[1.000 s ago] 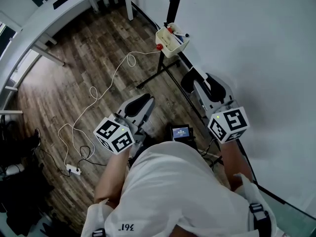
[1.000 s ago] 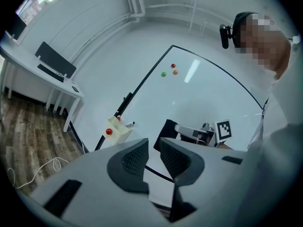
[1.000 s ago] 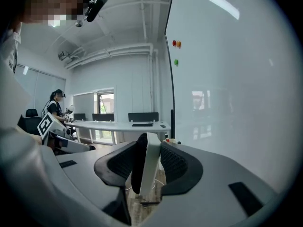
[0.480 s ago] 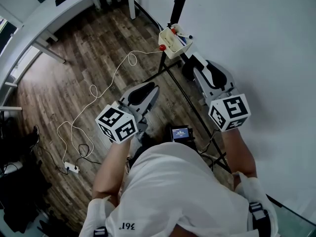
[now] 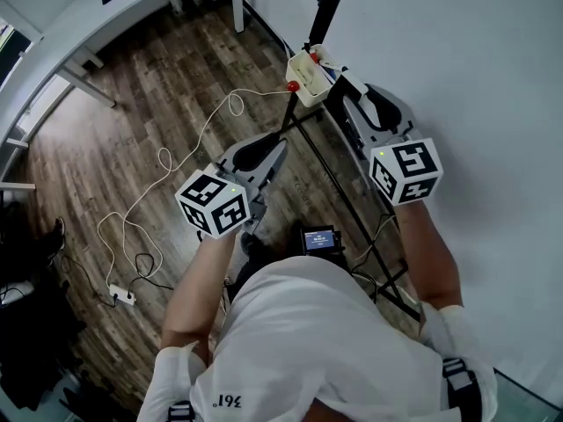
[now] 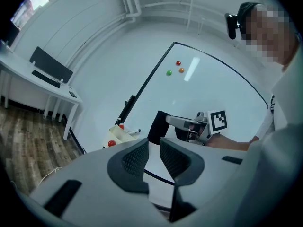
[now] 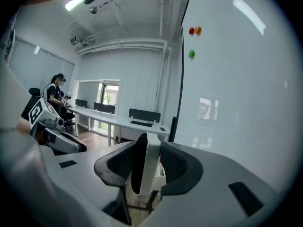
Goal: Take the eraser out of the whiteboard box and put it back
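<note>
My right gripper (image 7: 147, 163) is shut on the eraser (image 7: 152, 157), a slab with a white back and a black face that stands on edge between the pads. In the head view the right gripper (image 5: 345, 95) reaches along the whiteboard (image 5: 466, 60) to just beside the cream box (image 5: 306, 76) on the board's ledge. The left gripper view shows the same box (image 6: 121, 135) with a marker in it, a red magnet (image 6: 111, 143) on its side, and the black eraser (image 6: 157, 126) at the right gripper's tip. My left gripper (image 6: 154, 150) is open by a narrow gap and empty; it hangs over the floor (image 5: 264, 152).
A white cable (image 5: 167, 161) snakes over the wood floor to a power strip (image 5: 123, 296). A white desk (image 5: 79, 25) stands at the far left. The board's black stand legs (image 5: 303, 126) run under the box. Coloured magnets (image 6: 178, 63) dot the board. Another person (image 7: 53, 92) sits far off.
Both grippers have moved forward toward the box. The right gripper's tip, still holding the eraser, has come from well short of the box to right beside it.
</note>
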A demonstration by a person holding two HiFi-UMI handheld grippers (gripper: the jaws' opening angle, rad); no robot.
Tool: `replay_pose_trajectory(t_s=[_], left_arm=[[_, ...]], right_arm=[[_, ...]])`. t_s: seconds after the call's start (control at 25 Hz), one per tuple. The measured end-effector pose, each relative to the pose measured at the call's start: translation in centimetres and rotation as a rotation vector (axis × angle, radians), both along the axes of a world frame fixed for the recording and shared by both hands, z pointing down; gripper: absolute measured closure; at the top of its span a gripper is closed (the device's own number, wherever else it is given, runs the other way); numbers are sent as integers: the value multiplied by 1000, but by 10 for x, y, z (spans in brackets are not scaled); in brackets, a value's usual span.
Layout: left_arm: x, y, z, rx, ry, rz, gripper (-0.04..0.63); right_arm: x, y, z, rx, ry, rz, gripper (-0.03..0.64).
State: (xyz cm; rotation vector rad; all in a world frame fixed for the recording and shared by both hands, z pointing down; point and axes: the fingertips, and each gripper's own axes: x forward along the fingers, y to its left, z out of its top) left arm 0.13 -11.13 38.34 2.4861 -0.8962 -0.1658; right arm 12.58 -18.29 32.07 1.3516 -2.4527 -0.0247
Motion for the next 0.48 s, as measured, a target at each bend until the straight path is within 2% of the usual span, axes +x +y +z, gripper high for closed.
replay_pose_trajectory(t_s=[0.48], left_arm=[[-2, -28, 14, -31, 13, -33, 514]], right_arm=[[-22, -48, 12, -8, 85, -30, 445]])
